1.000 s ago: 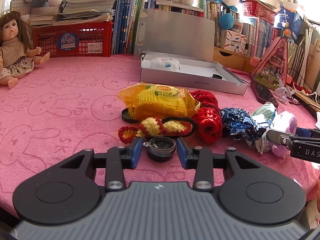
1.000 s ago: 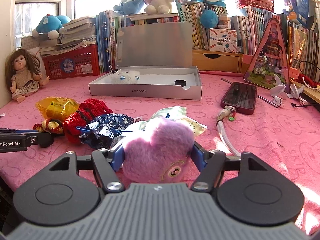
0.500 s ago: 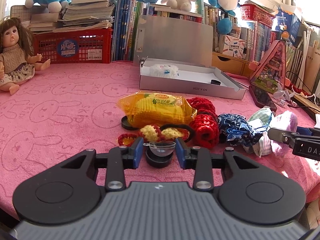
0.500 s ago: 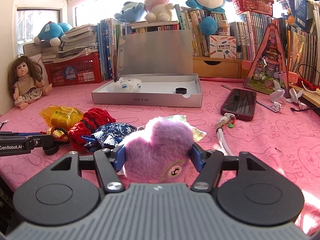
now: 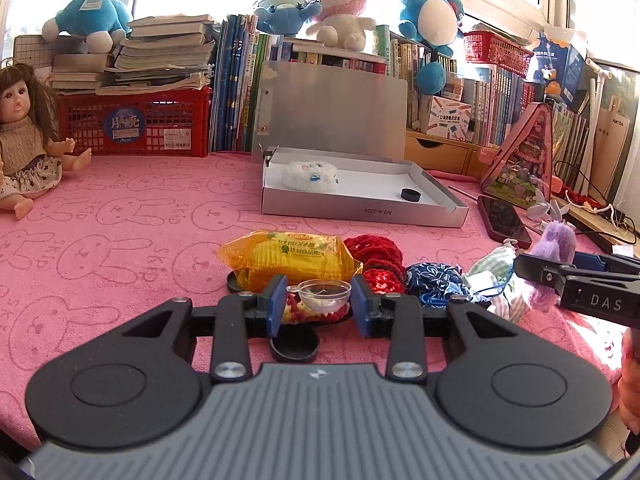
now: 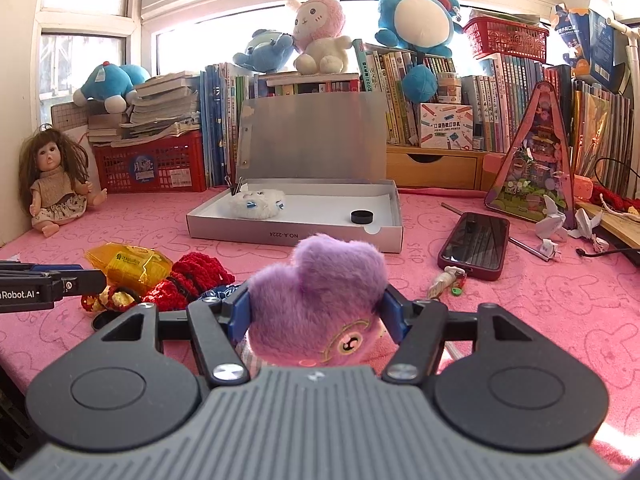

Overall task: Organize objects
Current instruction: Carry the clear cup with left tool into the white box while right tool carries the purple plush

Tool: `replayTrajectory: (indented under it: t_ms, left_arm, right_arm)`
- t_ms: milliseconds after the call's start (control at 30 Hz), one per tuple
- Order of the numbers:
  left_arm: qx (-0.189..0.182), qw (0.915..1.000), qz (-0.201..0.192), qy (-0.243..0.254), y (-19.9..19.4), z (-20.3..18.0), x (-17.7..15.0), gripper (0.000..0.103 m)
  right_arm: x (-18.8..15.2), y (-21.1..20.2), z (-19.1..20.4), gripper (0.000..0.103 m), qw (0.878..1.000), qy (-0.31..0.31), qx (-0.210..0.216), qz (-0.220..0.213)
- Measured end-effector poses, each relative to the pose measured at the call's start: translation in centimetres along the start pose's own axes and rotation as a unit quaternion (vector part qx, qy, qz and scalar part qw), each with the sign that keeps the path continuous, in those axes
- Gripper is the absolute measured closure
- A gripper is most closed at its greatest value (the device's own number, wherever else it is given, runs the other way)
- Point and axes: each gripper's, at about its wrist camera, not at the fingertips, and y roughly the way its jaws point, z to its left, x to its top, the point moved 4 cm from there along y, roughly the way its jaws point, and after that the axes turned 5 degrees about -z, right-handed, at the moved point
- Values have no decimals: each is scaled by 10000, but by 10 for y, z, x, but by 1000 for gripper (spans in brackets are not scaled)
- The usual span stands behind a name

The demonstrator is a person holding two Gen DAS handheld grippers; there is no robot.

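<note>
My left gripper [image 5: 319, 300] is shut on a small clear dome-shaped lid [image 5: 325, 294], held a little above the pink cloth. Under it lies a black round base [image 5: 295, 347]. Just beyond sit a yellow snack packet [image 5: 288, 258], red crochet pieces [image 5: 378, 260] and a blue patterned cloth [image 5: 434, 280]. My right gripper [image 6: 318, 304] is shut on a fluffy purple plush [image 6: 320, 292], raised off the cloth at the right of the pile. An open silver box [image 6: 296, 236] farther back holds a white plush [image 6: 256, 204] and a black round cap [image 6: 362, 216].
A dark phone [image 6: 474, 246] lies right of the box, with a pink triangular toy house [image 6: 538, 172] behind it. A doll [image 5: 24, 140] sits far left. A red crate [image 5: 136, 124], books and plush toys line the back. Pink cloth [image 5: 100, 240] covers the table.
The left gripper closed on the clear lid and lifted it off the black base, which stayed on the cloth. The right gripper raised the purple plush slightly.
</note>
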Motion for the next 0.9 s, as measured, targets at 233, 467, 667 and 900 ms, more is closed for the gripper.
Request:
replayTrajectory:
  t_ms: [233, 467, 667, 900]
  left_arm:
    - [78, 9999, -100, 40, -1, 0, 8, 62]
    - [258, 9996, -39, 77, 11, 0, 22, 63]
    - [106, 9998, -113, 149, 26, -2, 43, 63]
    - [-74, 9998, -7, 175, 61, -3, 77, 63]
  right_arm:
    - [10, 8, -5, 37, 9999, 165, 16, -5]
    - [29, 24, -15, 37, 9993, 380, -4, 13]
    - [46, 45, -26, 37, 9983, 551, -76, 159]
    - [67, 79, -43, 37, 9962, 785, -62, 382]
